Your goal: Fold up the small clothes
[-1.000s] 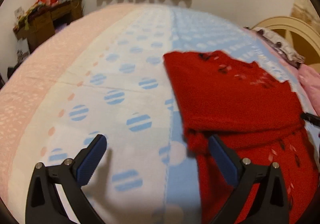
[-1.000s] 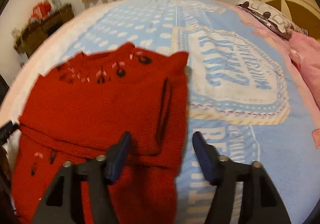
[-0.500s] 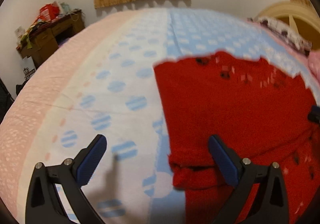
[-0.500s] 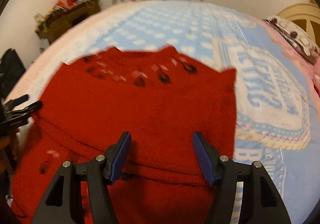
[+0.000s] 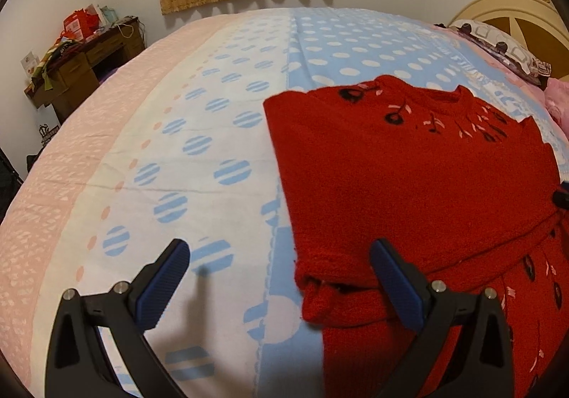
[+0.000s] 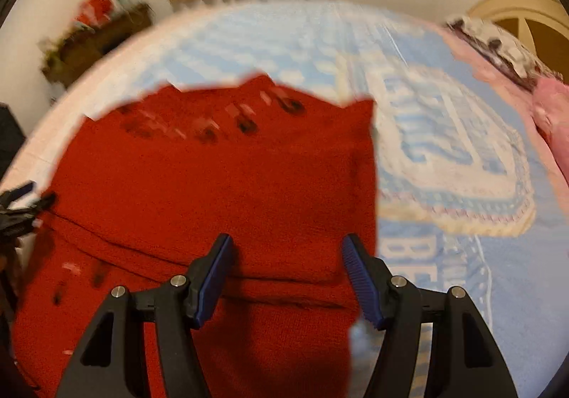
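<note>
Both grippers have shifted across the sweater [image 5: 409, 177] since a second ago: the left gripper [image 5: 281, 277] now frames its left folded corner, and the right gripper [image 6: 288, 277] has come over its right part. Each stands with jaws spread wide, gripping nothing, only hanging over the knit. That red sweater lies partly folded on the bed [image 5: 220, 113].
</note>
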Demonstrator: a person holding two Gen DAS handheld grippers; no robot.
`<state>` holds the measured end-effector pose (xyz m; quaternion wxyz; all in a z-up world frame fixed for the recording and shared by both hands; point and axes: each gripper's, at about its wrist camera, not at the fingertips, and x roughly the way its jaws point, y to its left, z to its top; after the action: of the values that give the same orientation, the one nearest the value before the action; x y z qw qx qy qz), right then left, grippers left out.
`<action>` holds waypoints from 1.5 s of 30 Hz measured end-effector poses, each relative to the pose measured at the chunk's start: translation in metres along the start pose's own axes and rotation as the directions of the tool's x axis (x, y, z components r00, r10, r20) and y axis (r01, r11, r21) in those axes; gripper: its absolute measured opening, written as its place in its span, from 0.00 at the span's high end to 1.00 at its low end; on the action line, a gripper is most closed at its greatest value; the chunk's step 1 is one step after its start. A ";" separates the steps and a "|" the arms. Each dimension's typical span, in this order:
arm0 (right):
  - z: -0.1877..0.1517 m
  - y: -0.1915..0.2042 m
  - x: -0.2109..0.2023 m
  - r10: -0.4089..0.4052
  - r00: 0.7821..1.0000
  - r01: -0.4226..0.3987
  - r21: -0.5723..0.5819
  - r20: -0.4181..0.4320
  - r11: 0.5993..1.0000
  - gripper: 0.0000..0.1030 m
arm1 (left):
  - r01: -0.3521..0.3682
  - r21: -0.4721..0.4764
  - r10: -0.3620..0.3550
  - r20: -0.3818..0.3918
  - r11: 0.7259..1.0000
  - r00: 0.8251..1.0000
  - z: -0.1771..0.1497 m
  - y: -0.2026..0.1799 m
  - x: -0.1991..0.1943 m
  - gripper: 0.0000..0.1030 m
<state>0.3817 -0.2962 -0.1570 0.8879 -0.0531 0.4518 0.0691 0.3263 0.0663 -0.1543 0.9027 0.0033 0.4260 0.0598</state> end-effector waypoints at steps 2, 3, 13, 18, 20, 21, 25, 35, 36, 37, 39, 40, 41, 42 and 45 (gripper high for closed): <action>-0.001 -0.015 -0.003 0.022 1.000 -0.024 0.091 0.012 0.996 0.36 | 0.003 -0.009 -0.003 0.003 1.000 1.000 0.001 0.002 -0.004 0.00; -0.002 -0.022 -0.009 0.011 1.000 -0.015 0.137 0.025 0.990 0.36 | 0.008 -0.016 -0.008 0.003 1.000 1.000 0.000 0.003 -0.008 0.00; -0.034 -0.019 -0.063 0.004 0.997 -0.014 0.132 0.077 0.991 0.36 | 0.085 -0.007 -0.084 0.108 0.996 0.991 -0.021 0.006 -0.085 0.00; -0.060 0.002 -0.096 0.039 0.994 -0.047 0.075 0.102 0.996 0.36 | 0.107 0.007 -0.106 0.175 0.994 0.979 -0.034 0.010 -0.126 0.00; -0.069 0.013 -0.104 0.044 0.993 -0.049 0.044 0.106 0.998 0.36 | 0.115 0.009 -0.115 0.199 0.993 0.973 -0.041 0.014 -0.143 0.00; -0.075 0.018 -0.109 0.048 0.993 -0.051 0.024 0.109 0.998 0.36 | 0.118 0.008 -0.117 0.208 0.993 0.971 -0.045 0.015 -0.149 0.00; -0.093 0.037 -0.123 0.059 0.991 -0.055 -0.035 0.119 0.998 0.35 | 0.132 0.000 -0.129 0.225 0.991 0.966 -0.059 0.018 -0.165 0.00; -0.127 0.064 -0.148 0.102 0.986 -0.087 -0.115 0.130 0.989 0.35 | 0.175 -0.008 -0.169 0.233 0.984 0.958 -0.096 0.020 -0.191 0.00; -0.131 0.065 -0.149 0.101 0.987 -0.086 -0.121 0.127 0.989 0.35 | 0.178 -0.003 -0.173 0.230 0.984 0.958 -0.101 0.020 -0.194 0.00; -0.135 0.066 -0.150 0.096 0.988 -0.080 -0.126 0.124 0.989 0.35 | 0.181 0.001 -0.177 0.229 0.983 0.957 -0.107 0.020 -0.197 0.00; -0.145 0.068 -0.151 0.082 0.990 -0.068 -0.128 0.115 0.989 0.35 | 0.182 0.012 -0.180 0.221 0.983 0.958 -0.118 0.020 -0.201 0.00; -0.150 0.070 -0.152 0.082 0.991 -0.068 -0.128 0.110 0.989 0.35 | 0.177 0.016 -0.176 0.218 0.984 0.960 -0.123 0.019 -0.202 0.00; -0.157 0.074 -0.153 0.094 0.990 -0.079 -0.137 0.104 0.987 0.35 | 0.171 0.021 -0.172 0.209 0.985 0.963 -0.130 0.018 -0.203 0.00; -0.162 0.078 -0.154 0.106 0.990 -0.091 -0.148 0.098 0.985 0.35 | 0.170 0.028 -0.172 0.193 0.985 0.966 -0.137 0.017 -0.201 0.00; -0.183 0.097 -0.154 0.115 0.991 -0.098 -0.210 0.073 0.973 0.35 | 0.178 0.031 -0.181 0.152 0.983 0.972 -0.153 0.015 -0.199 0.00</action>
<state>0.1296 -0.2408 -0.1424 0.8910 -0.1173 0.4064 0.1651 0.0816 0.0519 -0.0979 0.9346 -0.0228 0.3539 -0.0263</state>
